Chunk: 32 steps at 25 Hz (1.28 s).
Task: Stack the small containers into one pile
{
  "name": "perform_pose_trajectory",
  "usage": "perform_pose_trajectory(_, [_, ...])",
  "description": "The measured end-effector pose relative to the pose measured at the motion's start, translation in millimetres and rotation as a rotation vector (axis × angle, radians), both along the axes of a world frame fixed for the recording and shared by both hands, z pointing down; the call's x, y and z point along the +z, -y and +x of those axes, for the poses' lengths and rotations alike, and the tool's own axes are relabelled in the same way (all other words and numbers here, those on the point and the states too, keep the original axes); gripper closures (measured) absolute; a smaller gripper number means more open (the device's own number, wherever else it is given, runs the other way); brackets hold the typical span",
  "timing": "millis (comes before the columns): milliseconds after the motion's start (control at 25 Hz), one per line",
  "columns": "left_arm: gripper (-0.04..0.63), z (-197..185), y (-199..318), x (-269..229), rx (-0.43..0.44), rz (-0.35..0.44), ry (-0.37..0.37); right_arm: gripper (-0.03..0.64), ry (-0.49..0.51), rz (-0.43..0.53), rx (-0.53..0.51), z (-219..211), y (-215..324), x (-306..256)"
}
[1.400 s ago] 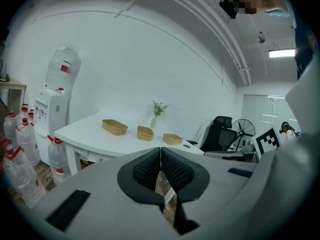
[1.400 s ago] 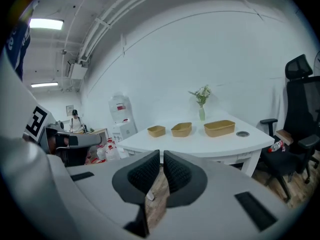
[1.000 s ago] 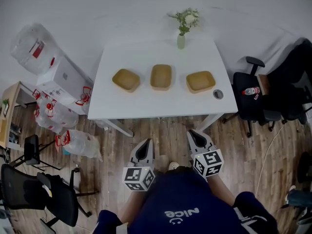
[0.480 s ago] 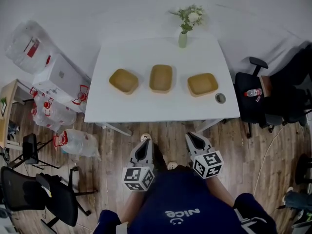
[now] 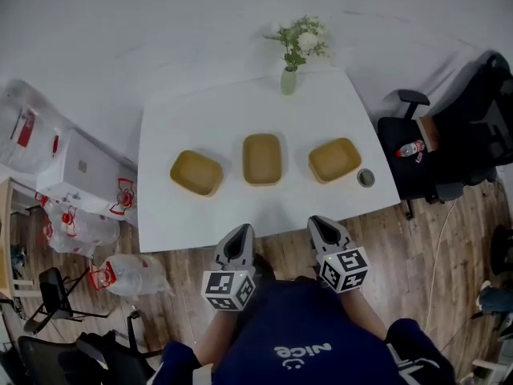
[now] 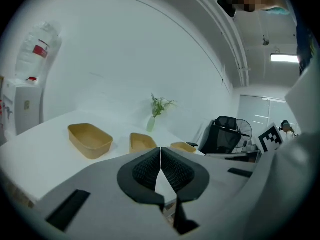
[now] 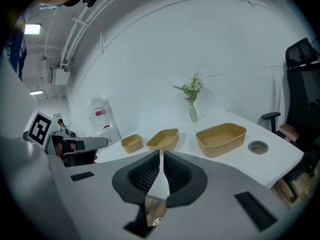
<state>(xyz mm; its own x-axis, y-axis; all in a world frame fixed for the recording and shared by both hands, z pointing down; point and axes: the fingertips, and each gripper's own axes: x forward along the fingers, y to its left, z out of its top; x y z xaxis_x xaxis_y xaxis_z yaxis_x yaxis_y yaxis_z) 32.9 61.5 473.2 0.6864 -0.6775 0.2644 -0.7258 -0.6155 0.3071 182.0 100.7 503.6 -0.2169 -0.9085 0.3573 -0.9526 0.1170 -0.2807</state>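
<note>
Three tan rectangular containers sit in a row on the white table (image 5: pixel 240 119): a left container (image 5: pixel 195 172), a middle container (image 5: pixel 262 159) and a right container (image 5: pixel 334 160). None is stacked. My left gripper (image 5: pixel 241 233) hangs at the table's near edge, below the gap between the left and middle containers, jaws shut and empty. My right gripper (image 5: pixel 321 224) is beside it at the same edge, below the right container, also shut and empty. The left gripper view shows the left container (image 6: pixel 89 139) nearest; the right gripper view shows the right container (image 7: pixel 221 138) nearest.
A vase of flowers (image 5: pixel 293 53) stands at the table's far edge. A small round lid (image 5: pixel 365 177) lies at the right corner. A black office chair (image 5: pixel 417 151) stands right of the table. A white box (image 5: pixel 80 171) and plastic bags (image 5: pixel 120 271) lie on the floor at left.
The table and containers have come closer. Both grippers, over the wooden floor before, now reach the table's near edge. Their jaws stayed shut.
</note>
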Motion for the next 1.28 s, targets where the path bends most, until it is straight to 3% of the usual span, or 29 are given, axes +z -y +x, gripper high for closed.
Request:
perform_pose_trajectory(320, [0.575, -15, 86, -2, 0.1, -0.006, -0.019, 0.561, -0.009, -0.025, 0.094, -17, 74, 0])
perform_pose_trajectory(600, [0.575, -51, 150, 2, 0.095, -0.018, -0.021, 0.561, -0.07, -0.022, 0.175, -25, 126, -14])
perform_pose_trajectory(760, [0.575, -66, 175, 6, 0.1, -0.022, -0.008, 0.56, -0.035, -0.045, 0.243, -19, 146, -13])
perform_pose_trajectory(1080, [0.575, -67, 189, 10, 0.062, -0.045, 0.002, 0.554, -0.021, -0.129, 0.211, -9, 177, -2])
perform_pose_trajectory(1160, [0.575, -68, 189, 11, 0.043, -0.047, 0.011, 0.478, -0.01, -0.161, 0.181, -9, 186, 5])
perform_pose_trajectory(1280, [0.575, -72, 189, 8, 0.003, -0.054, 0.023, 0.46, 0.016, -0.227, 0.144, -7, 197, 16])
